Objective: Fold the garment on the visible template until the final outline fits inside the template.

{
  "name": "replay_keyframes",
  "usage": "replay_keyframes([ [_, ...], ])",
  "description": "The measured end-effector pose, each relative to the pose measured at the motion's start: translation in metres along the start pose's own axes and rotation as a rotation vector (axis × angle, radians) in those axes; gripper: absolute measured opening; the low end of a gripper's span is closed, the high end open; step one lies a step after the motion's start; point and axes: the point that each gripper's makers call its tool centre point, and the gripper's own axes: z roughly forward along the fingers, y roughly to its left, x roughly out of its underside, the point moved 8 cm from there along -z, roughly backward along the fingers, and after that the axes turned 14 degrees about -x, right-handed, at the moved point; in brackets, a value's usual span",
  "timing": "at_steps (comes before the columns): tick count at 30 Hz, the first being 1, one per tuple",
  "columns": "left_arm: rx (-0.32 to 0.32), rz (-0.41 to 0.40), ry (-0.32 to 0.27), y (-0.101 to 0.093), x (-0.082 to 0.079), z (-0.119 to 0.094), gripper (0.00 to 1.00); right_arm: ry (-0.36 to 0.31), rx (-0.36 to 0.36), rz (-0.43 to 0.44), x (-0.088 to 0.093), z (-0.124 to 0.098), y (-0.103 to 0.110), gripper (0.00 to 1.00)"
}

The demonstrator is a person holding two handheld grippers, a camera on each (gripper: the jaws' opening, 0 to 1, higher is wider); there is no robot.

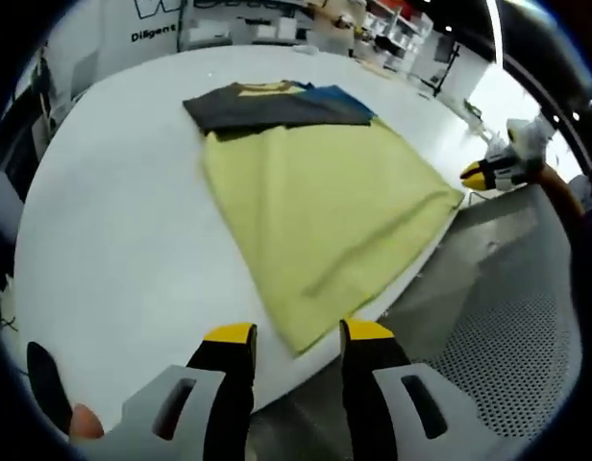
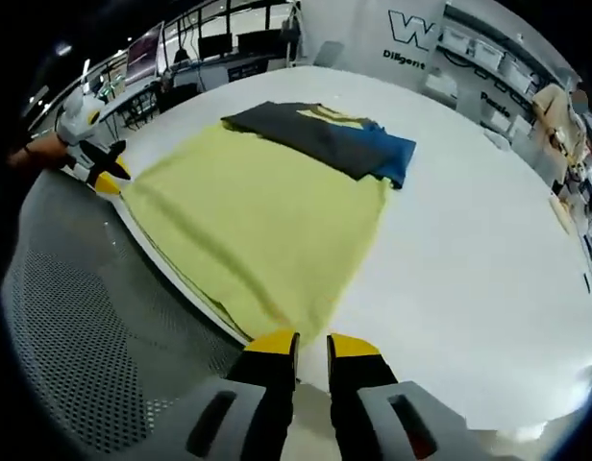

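In my left gripper view, my left gripper [image 1: 298,338] hung just off the near edge of the broad white table [image 1: 123,211], its yellow-tipped black jaws standing apart with nothing between them, right below the closest corner of the large pale-yellow fabric sheet [image 1: 325,216]. That sheet lay flat on the table, one corner spilling slightly over the table's edge toward me. At its far end rested the folded garment, a dark grey cloth with a blue part and a yellow printed patch [image 1: 277,104], overlapping the sheet's far border and touching it. My right gripper [image 1: 474,175] came into that view from the right, its yellow tip close to the sheet's right-hand corner; I could not tell from there how its jaws stood. In my right gripper view, my right gripper [image 2: 311,346] sat at the table's edge with its jaws a narrow gap apart and empty, their tips just at the near corner of the pale-yellow sheet [image 2: 258,216]. The folded garment [image 2: 325,137] lay across the sheet's far end there too, its blue part toward the right. My left gripper [image 2: 109,178] appeared at the left, beside the sheet's left corner, over a grey perforated surface [image 2: 75,336] below the table [image 2: 469,240].
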Motion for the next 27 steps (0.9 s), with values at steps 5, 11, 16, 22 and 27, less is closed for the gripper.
replay_keyframes([
  [5, 0.011, -0.010, -0.001, 0.001, 0.001, 0.001, 0.31, 0.017, -0.045, 0.051, 0.006, 0.003, 0.001, 0.09],
  [11, 0.012, -0.007, -0.001, 0.000, 0.001, 0.001, 0.30, -0.030, -0.112, 0.173, 0.002, 0.009, 0.002, 0.10],
  [16, 0.008, -0.003, -0.003, 0.000, 0.001, 0.000, 0.29, 0.051, -0.035, 0.131, 0.006, 0.013, -0.006, 0.11],
  [22, 0.005, -0.002, 0.002, 0.000, 0.001, 0.000, 0.29, 0.050, -0.091, 0.173, 0.008, 0.018, -0.005, 0.00],
  [27, 0.004, 0.001, 0.011, 0.001, 0.003, 0.001, 0.31, 0.079, -0.074, 0.154, 0.012, 0.019, -0.008, 0.00],
])
